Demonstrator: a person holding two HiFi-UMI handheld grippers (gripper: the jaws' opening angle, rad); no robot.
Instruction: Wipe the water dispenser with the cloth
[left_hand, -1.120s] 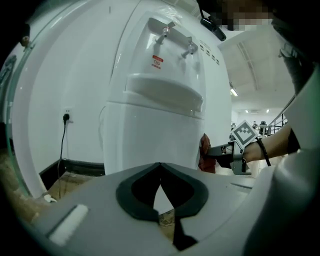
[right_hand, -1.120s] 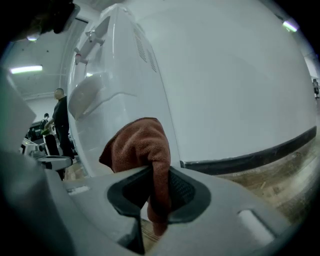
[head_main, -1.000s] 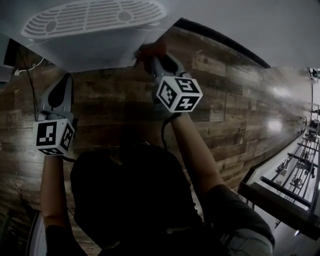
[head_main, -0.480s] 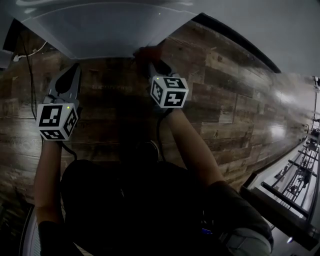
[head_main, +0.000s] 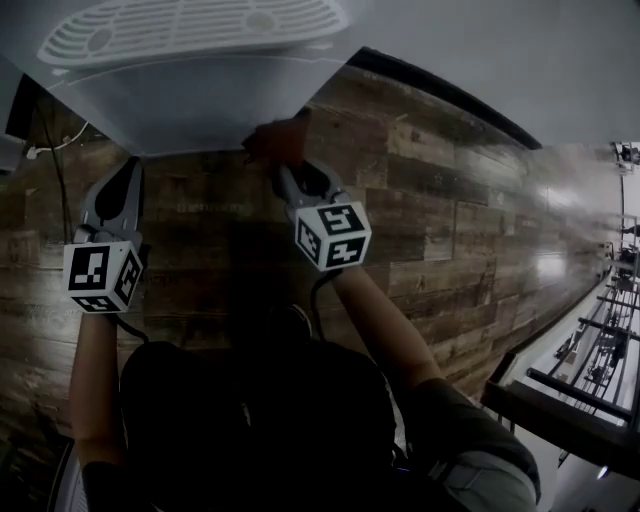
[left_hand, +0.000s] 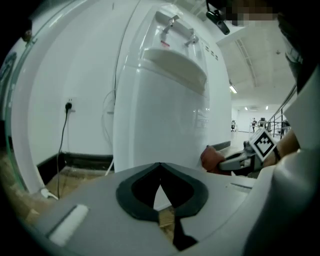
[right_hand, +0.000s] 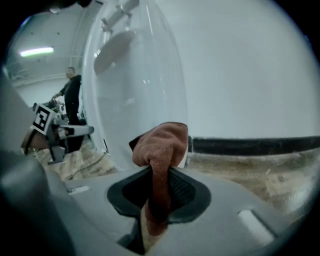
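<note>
The white water dispenser (head_main: 190, 90) fills the top of the head view, with its slotted drip tray (head_main: 190, 30) above. It towers in the left gripper view (left_hand: 165, 115) and curves up in the right gripper view (right_hand: 135, 95). My right gripper (head_main: 285, 165) is shut on a reddish-brown cloth (right_hand: 160, 150), which presses on the dispenser's lower front corner (head_main: 275, 135). My left gripper (head_main: 122, 185) hangs shut and empty a little left of it, just short of the dispenser's front. The cloth (left_hand: 212, 159) and right gripper show at the right of the left gripper view.
Dark wood-plank floor (head_main: 450, 200) spreads around the dispenser. A black power cable (left_hand: 62, 135) runs from a wall socket to the floor at the left. A dark skirting (right_hand: 260, 145) lines the white wall. Metal racks (head_main: 590, 350) stand at the far right. A person (right_hand: 72, 95) stands in the distance.
The right gripper with the cloth has moved left and back along the dispenser's lower edge. The head view has tilted, bringing the drip tray into sight again. The left gripper stays about where it was.
</note>
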